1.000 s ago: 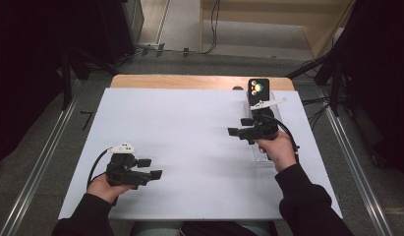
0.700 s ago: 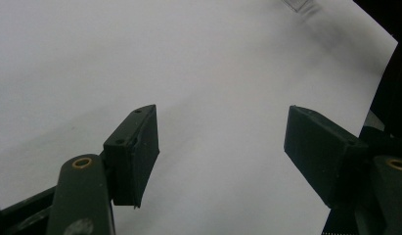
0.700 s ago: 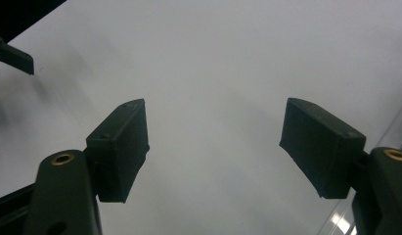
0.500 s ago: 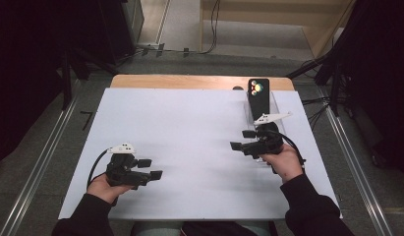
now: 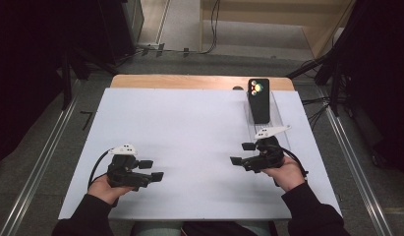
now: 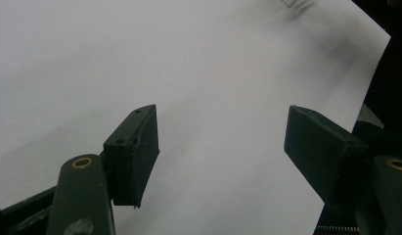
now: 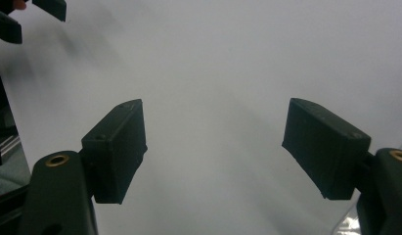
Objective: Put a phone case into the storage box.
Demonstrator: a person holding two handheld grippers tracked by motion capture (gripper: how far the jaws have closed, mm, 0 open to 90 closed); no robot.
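Big white table [image 5: 189, 132] takes up most of the scene. Far right on it, a black phone [image 5: 259, 101] sits on a clear tray [image 5: 282, 125], untouched. Right gripper [image 5: 243, 154] is just near of that tray, jaws spread with nothing between. Left gripper [image 5: 151, 169] at near left, also spread, empty.

The table [image 5: 199, 81] has a wooden top, showing as a strip along its far edge. A white sheet [image 5: 189, 142] covers nearly all of it. On the sheet's far right lies a clear tray [image 5: 283, 118], with a black phone [image 5: 259, 100] resting on it.
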